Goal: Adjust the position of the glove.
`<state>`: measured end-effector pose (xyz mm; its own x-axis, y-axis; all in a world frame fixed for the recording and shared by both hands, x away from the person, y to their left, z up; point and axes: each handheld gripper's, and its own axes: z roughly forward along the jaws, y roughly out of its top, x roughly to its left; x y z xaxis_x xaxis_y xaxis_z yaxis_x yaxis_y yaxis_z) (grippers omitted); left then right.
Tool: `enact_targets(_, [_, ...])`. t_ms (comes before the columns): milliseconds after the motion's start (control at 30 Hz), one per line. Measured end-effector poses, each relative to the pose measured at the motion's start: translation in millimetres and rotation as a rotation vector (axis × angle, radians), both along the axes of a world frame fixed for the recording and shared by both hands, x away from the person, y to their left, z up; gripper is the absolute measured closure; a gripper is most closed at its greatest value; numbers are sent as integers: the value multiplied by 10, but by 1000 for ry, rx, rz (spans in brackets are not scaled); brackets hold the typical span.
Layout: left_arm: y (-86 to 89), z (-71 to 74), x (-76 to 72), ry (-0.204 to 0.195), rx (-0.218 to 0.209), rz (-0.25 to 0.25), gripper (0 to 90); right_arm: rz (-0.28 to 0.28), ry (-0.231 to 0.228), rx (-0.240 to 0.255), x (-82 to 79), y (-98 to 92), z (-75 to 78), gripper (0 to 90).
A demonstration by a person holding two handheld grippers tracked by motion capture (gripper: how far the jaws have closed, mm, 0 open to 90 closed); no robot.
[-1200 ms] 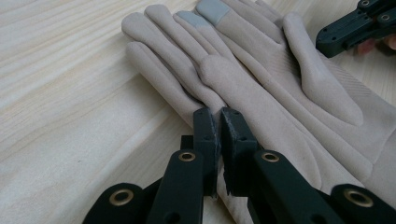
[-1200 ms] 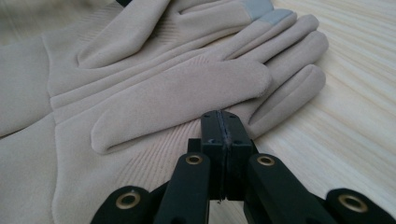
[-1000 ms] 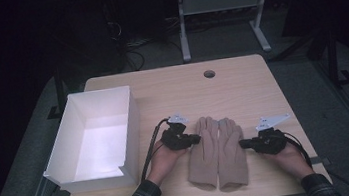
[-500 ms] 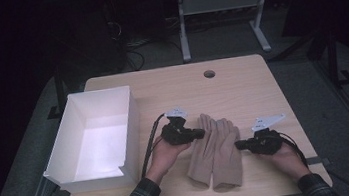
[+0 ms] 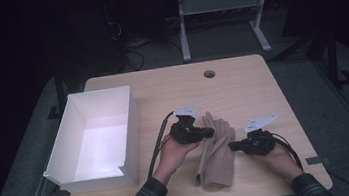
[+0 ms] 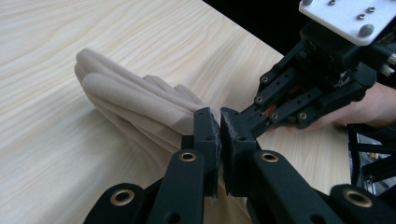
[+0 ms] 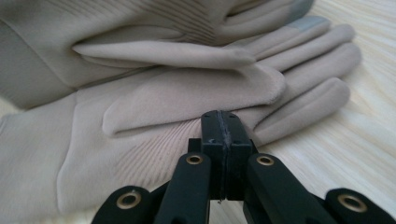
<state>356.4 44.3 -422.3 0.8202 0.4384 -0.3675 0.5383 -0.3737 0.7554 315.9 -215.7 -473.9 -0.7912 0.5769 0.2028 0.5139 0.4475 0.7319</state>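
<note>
Beige gloves [image 5: 217, 150] lie stacked; left claw [image 6: 219, 122] pinches one, right claw [image 7: 223, 126] pressed together

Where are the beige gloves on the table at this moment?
In the high view the beige gloves lie stacked near the table's front edge, right of centre, between the left gripper and right gripper, with the white box off to their left.

Overhead view; claw views close, seemingly sharing gloves [image 5: 215, 149].
</note>
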Motion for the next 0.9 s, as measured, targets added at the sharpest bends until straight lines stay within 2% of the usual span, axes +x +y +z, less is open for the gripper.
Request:
enact_targets(233, [-113, -40, -27, -6, 32, -28, 854, 18, -6, -2, 2, 123, 2, 899])
enact_targets(400, [-170, -89, -26, -5, 39, -33, 857, 31, -5, 9, 22, 233, -11, 900])
enact_targets(467, [-177, -114, -42, -1, 48, -33, 858, 37, -7, -2, 19, 257, -2, 899])
enact_targets(667, [-163, -116, -76, -2, 43, -25, 860, 36, -20, -15, -6, 189, 31, 899])
enact_targets(900, [-241, -100, -107, -15, 45, -51, 867, 30, -4, -15, 13, 190, -14, 900])
